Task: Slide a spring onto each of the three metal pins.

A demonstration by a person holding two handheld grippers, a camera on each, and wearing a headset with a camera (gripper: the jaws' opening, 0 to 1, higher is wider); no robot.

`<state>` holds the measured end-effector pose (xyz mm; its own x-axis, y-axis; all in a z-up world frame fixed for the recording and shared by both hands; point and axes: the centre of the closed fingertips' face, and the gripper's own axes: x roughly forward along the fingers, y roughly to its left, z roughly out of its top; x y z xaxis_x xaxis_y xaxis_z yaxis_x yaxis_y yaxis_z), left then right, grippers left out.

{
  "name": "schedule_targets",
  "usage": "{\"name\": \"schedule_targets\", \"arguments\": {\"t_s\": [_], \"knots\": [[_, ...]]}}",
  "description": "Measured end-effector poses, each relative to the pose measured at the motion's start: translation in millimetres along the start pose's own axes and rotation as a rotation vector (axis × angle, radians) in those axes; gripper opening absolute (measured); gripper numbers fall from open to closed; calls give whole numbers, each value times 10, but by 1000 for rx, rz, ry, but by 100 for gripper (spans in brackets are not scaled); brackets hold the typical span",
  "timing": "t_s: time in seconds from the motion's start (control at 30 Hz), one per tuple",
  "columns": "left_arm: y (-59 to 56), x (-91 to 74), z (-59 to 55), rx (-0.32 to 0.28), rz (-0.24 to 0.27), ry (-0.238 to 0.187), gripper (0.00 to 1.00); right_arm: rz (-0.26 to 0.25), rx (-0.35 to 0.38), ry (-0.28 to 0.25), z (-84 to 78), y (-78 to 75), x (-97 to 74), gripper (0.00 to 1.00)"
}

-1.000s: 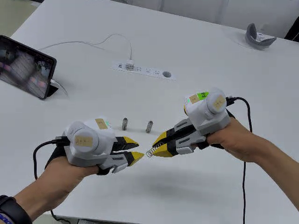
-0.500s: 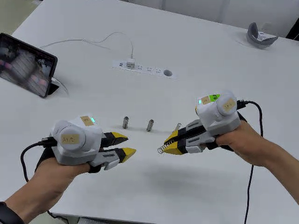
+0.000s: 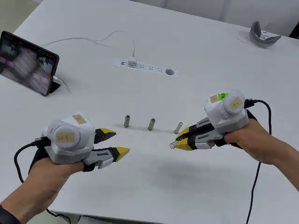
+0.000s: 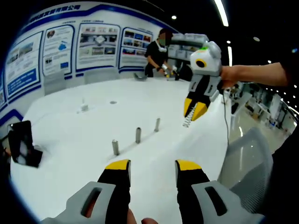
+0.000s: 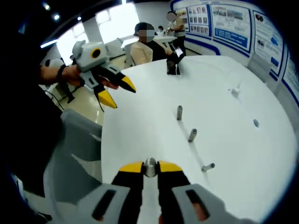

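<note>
- Head view: a white power strip (image 3: pixel 145 68) lies on the white tabletop (image 3: pixel 196 186). On the person's side of the strip stands a row of 3 short metal pins (image 3: pixel 151 122).
- The first pin (image 3: pixel 127 121), in front of the strip's left end, and the second pin (image 3: pixel 151 125), in front of its middle, look wrapped in coils.
- The third pin (image 3: pixel 178 127), in front of the strip's right end, looks bare and leans.
- The yellow-tipped right gripper (image 3: pixel 180 142) has its fingers clamped together on a small silver coil spring (image 3: pixel 173 145). The spring juts from the tips on the side of the third pin away from the strip, close to that pin but apart from it.
- The yellow-tipped left gripper (image 3: pixel 118 142) has its fingers apart with nothing between them. It is further from the strip than the first pin.
- A black tablet (image 3: pixel 28 63) stands propped to the left of the strip.
</note>
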<state>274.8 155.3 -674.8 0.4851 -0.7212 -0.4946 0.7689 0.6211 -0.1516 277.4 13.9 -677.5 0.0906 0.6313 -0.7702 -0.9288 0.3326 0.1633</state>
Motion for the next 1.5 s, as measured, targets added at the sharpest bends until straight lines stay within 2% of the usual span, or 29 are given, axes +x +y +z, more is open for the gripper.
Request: {"name": "schedule_targets", "arguments": {"t_s": [0.5, 0.73, 1.1, 1.5], "knots": [[110, -50, -75, -36, 46, 16, 48, -47, 9, 41, -131, -266, -38, 12], [142, -72, -104, -47, 63, 24, 52, -85, 18, 64, -195, -430, -70, 12], [155, -110, -151, -63, 80, 37, 57, -123, 10, 87, -260, -669, -91, 12], [160, -158, -210, -80, 91, 48, 60, -149, 5, 102, -285, -837, -46, 12]]}}
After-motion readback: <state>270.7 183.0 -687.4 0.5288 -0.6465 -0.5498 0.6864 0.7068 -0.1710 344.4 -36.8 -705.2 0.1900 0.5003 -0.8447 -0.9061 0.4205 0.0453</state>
